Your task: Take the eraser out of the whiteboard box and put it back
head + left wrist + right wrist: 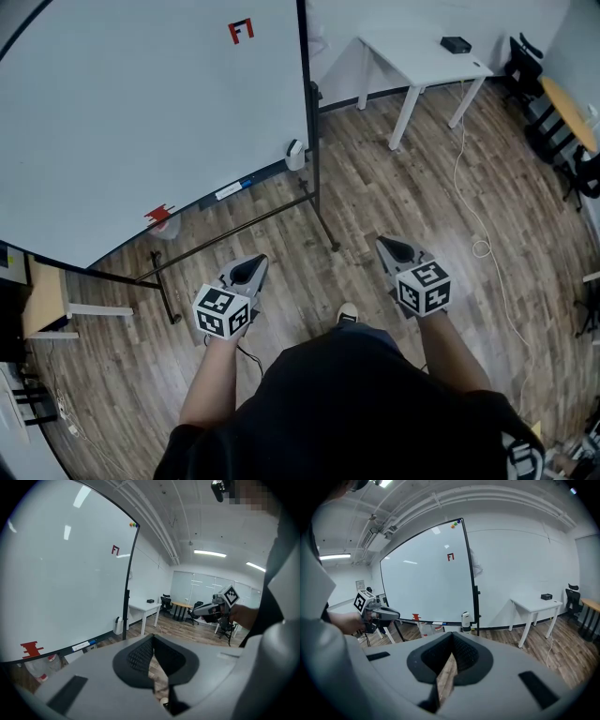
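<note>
Jaws together, nothing held, on left tool (251, 271) and right tool (393, 249); whiteboard (141, 112) ahead, red item (159, 214) maybe eraser.

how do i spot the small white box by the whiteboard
Find the big whiteboard on its black stand. At its lower right corner, beside the black post, sits a small white box; the red mark lies far left of it.

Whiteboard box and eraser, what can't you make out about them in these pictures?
Eraser: not recognisable in any view; too small.
Small white box at the big white whiteboard's lower corner: contents too small and distant to see, every view.
Red piece on the board's bottom edge: too small to identify, all views.
</note>
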